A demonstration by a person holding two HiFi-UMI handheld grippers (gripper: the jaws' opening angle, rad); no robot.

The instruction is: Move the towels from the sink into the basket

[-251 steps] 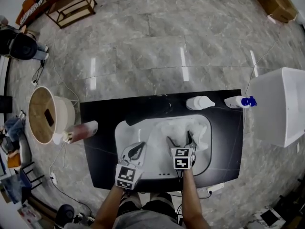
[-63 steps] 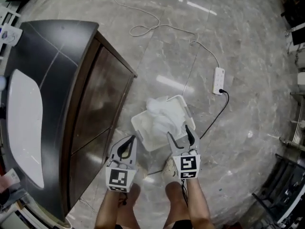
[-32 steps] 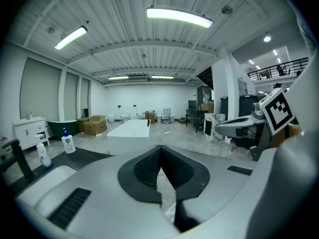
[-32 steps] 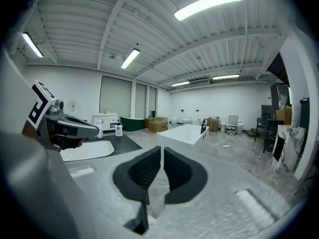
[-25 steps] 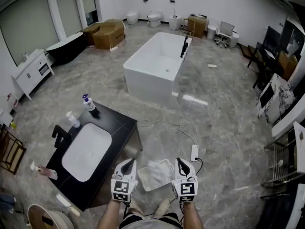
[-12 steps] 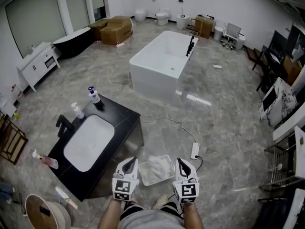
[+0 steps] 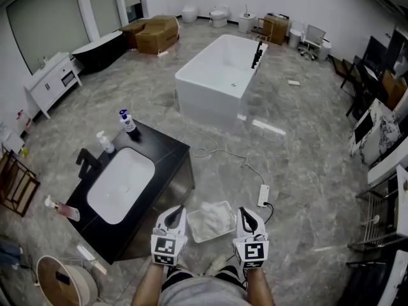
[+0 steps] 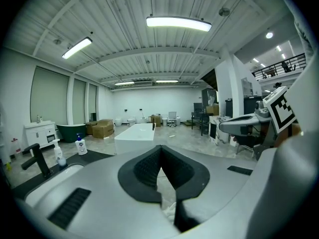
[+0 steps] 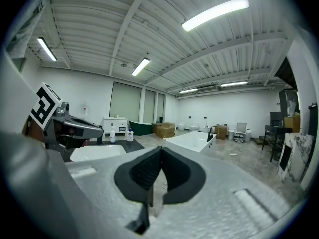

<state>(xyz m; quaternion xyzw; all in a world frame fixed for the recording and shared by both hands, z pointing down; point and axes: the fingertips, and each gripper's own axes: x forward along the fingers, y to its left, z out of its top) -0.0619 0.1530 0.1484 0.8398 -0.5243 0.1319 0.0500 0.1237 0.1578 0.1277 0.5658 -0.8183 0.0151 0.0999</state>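
Evidently complete: the sink (image 7: 121,185), centre left, is bare and towels (image 7: 215,214) lie in the basket (image 7: 197,229), bottom centre. Left gripper (image 7: 178,210) and right gripper (image 7: 244,213): closed, empty.

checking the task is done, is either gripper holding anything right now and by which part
Nothing is held. Both the left gripper and the right gripper have jaws shut on nothing; the towels lie in the basket.
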